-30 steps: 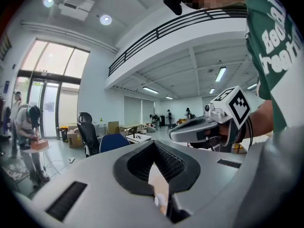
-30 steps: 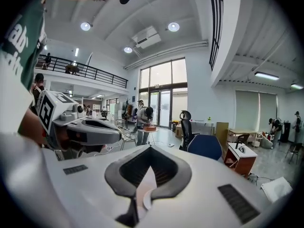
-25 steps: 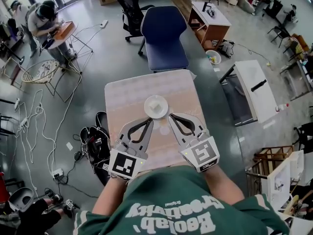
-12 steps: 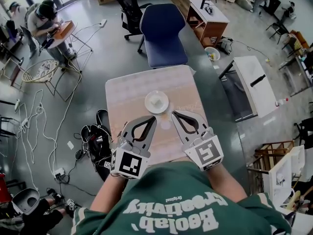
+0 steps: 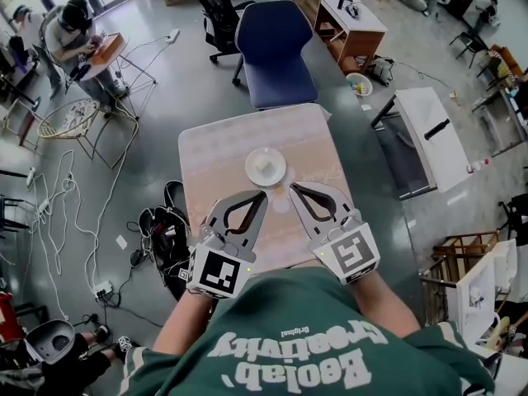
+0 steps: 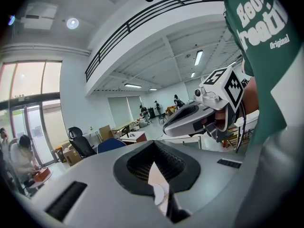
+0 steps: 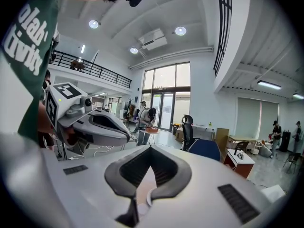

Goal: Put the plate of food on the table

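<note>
On the pale square patterned table [image 5: 214,151], the round white plate of food [image 5: 266,167] sits mid-top, open tabletop on every side, well inside all edges. Just short of its near rim, the left gripper [image 5: 262,195] and right gripper [image 5: 292,188] hover, jaws pressed together, empty.

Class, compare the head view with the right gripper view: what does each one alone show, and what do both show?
Only the head view shows the whole plate with its food on the table, and the black bag on the floor. Only the right gripper view shows the ceiling lights, tall windows and balcony railing. Both show the left gripper, the blue chair and the person's green shirt.
</note>
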Available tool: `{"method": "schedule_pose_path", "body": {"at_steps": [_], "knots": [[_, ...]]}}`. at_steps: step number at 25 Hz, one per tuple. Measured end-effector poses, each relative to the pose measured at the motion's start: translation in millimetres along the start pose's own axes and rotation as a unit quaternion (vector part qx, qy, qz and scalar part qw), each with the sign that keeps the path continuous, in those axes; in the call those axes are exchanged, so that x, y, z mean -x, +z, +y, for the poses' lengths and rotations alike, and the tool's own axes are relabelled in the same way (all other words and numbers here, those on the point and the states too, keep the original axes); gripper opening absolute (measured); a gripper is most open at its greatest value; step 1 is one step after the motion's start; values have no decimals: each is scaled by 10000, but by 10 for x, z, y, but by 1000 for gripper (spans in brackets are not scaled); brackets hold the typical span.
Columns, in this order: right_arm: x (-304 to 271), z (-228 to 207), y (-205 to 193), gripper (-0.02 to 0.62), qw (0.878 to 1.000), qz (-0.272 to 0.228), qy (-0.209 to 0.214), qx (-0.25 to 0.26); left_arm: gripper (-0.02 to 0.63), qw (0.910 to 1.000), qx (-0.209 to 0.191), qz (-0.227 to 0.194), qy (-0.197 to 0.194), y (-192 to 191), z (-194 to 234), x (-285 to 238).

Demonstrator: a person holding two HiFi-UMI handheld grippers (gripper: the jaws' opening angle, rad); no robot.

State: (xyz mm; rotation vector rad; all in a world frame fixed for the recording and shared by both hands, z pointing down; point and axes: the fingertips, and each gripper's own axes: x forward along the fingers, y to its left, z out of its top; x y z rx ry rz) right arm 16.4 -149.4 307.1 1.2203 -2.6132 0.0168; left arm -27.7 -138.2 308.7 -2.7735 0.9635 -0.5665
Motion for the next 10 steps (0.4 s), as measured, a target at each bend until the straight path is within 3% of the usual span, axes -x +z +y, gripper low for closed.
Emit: {"method": "schedule_pose_path", "body": {"at_steps": [10], "knots": [[34, -83, -16, 14, 10000, -6, 20, -28, 8, 9999, -87, 89, -5, 25, -35, -76]]}}
